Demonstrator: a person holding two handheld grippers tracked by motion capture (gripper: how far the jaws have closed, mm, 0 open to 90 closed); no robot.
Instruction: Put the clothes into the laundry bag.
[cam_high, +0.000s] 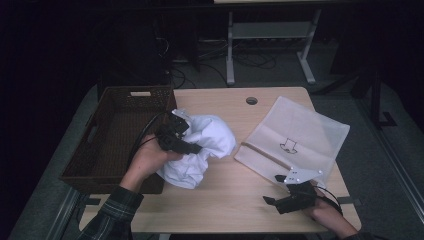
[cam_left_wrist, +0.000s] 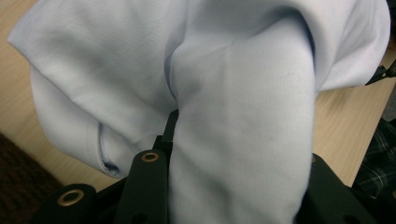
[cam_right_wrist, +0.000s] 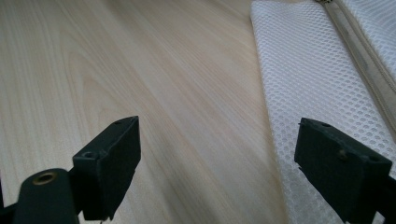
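Here left gripper (cam_high: 187, 146) clenched on white cloth (cam_high: 205, 145) near table's (cam_high: 220, 200) left edge beside basket (cam_high: 120, 135); right gripper (cam_right_wrist: 217, 163) released, near-right corner, by mesh bag (cam_high: 295, 135).

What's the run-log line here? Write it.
left gripper: shut on white garment | right gripper: open, beside mesh bag | wicker basket: left

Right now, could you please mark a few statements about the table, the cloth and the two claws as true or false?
1. The left claw grips the crumpled white cloth. True.
2. The dark brown woven basket holds the cloth. False: the cloth is beside it, over the light wooden table.
3. The right claw stands open with nothing between its jaws. True.
4. The white mesh zip bag hangs from the right claw. False: it lies flat on the table.
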